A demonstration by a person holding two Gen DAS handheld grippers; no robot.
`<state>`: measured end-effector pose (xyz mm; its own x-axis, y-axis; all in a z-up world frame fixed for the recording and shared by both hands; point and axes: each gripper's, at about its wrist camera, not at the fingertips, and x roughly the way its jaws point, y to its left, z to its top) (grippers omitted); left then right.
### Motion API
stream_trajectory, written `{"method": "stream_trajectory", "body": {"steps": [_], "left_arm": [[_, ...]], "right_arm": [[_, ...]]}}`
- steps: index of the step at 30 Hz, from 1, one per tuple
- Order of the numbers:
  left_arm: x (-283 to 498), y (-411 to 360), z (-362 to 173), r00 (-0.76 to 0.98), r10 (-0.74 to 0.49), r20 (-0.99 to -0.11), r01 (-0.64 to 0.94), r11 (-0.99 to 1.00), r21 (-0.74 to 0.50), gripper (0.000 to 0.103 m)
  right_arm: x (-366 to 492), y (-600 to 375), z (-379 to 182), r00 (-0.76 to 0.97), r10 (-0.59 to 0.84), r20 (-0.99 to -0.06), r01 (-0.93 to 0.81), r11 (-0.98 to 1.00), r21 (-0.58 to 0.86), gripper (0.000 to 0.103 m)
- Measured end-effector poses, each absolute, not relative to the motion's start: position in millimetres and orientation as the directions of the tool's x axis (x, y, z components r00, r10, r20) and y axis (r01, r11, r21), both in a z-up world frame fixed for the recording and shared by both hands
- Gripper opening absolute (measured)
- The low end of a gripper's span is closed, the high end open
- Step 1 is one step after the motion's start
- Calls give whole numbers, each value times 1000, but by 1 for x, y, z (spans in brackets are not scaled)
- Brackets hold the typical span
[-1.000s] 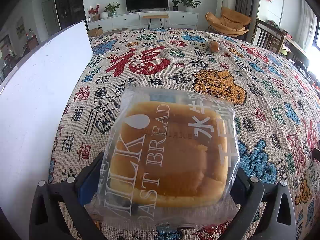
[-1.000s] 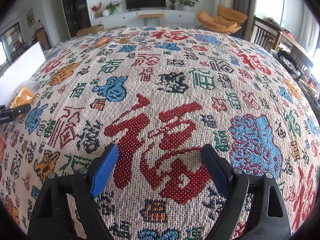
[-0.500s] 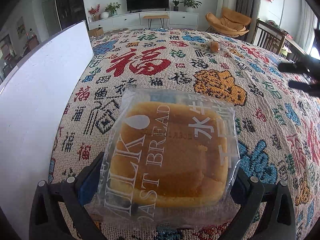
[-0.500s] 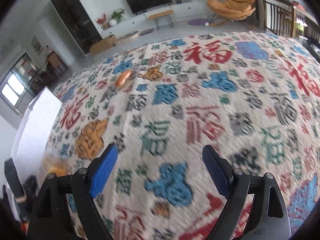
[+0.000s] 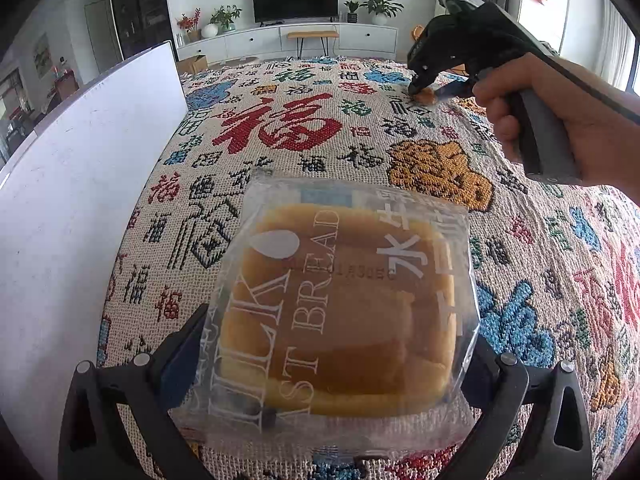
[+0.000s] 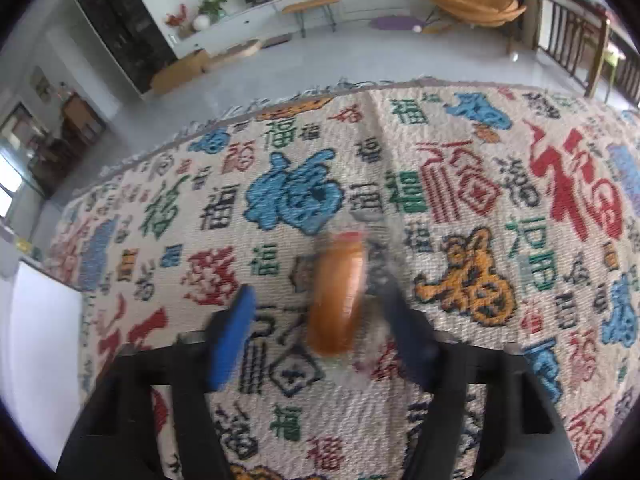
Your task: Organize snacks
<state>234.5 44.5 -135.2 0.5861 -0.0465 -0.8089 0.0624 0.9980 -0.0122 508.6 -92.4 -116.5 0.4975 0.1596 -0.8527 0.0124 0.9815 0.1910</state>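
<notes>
A clear-wrapped milk toast bread pack (image 5: 344, 308) lies between the fingers of my left gripper (image 5: 332, 344), which is shut on it just above the patterned cloth. My right gripper (image 6: 316, 312) is open over a small orange wrapped sausage (image 6: 338, 296) that lies between its blue fingers, with gaps on both sides. In the left wrist view the right gripper (image 5: 430, 90) is at the far right of the table, its tips at the orange sausage (image 5: 425, 96). The right wrist view is blurred.
A white box wall (image 5: 80, 184) stands along the left side of the table; it also shows in the right wrist view (image 6: 40, 344). The patterned cloth (image 5: 280, 128) covers the table. Its far edge (image 6: 280, 100) lies beyond the sausage.
My right gripper has swept across the table to the far end and come down around the orange sausage. My left gripper has kept still with the bread pack.
</notes>
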Motion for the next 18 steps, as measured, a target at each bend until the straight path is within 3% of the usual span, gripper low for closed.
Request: {"method": "stream_trajectory", "body": {"steps": [1,7,14,18], "left_arm": [[235,45,-135,586,-46,-809,62,998,-12,103],[235,45,-135,587,-46,-808,61,998,-13,103],[234,45,-135,588,-46,-808,61,998,-12,103],[234,45,-135,588,-46,-808,61,998,-13,103]], "right_arm": [[508,-95,-118,493,185,-850,2,977,214,23],[469,-132,-106,474,301,-827,-97,952,291,22],[340,-202,-88,451,438,-778,-160,897,412,22],[260,-236,-97,468,415,-780,-138,907,399,22]]}}
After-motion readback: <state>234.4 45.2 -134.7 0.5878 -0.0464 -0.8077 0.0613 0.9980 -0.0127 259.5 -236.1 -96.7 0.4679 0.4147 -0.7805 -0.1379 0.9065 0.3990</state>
